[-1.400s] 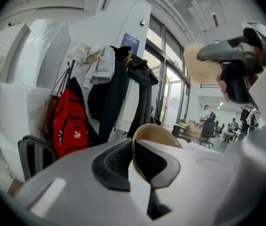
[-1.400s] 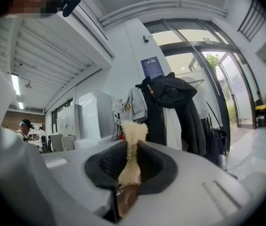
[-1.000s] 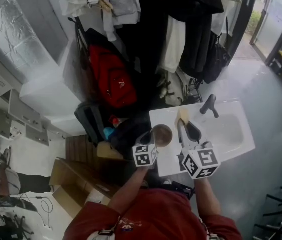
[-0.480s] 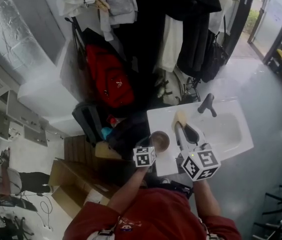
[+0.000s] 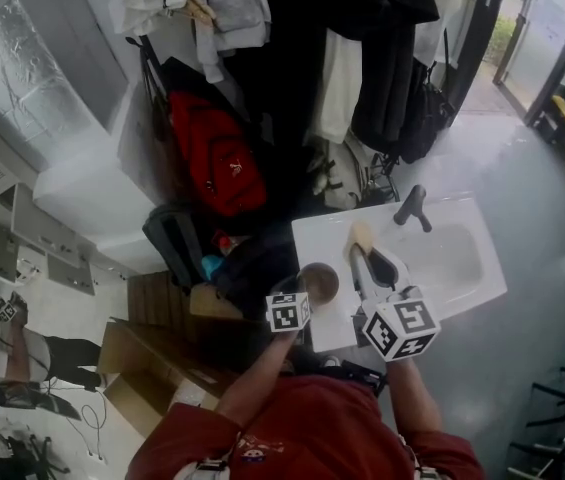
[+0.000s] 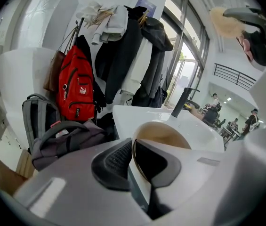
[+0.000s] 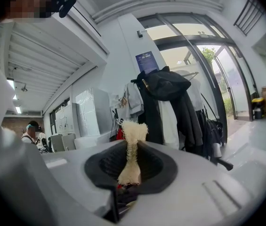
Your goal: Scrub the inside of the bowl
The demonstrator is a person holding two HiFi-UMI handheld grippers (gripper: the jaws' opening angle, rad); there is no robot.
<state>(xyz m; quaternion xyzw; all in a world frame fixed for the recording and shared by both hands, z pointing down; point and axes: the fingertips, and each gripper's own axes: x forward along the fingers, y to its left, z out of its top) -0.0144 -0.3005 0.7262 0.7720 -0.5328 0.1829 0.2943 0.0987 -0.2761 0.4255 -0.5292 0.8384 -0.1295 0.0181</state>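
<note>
Though its jaws have just been easing apart, the left tool [image 6: 132, 147] has the near rim of the bowl [image 6: 163, 133] between them, one jaw inside the thin wall and one outside, both pressing on it. The bowl, brownish within, faces its opening upward over the flat left ledge of the white washbasin [image 5: 462, 258]; whether its base rests on the ledge cannot be told. The right tool [image 7: 132, 149] has its jaws pressed together on a pale yellow scrubbing sponge [image 7: 133, 131], which is squeezed narrow at the waist and flares out above the grip. In the head view this sponge sits beyond the bowl and a little to its right, apart from it, near the edge of the basin hollow. A black faucet [image 5: 412, 208] stands at the far side of the basin. Behind the washbasin hang dark coats [image 5: 382, 58] and a red backpack [image 5: 217, 163], and a grey backpack [image 6: 62, 135] lies below the red one
</note>
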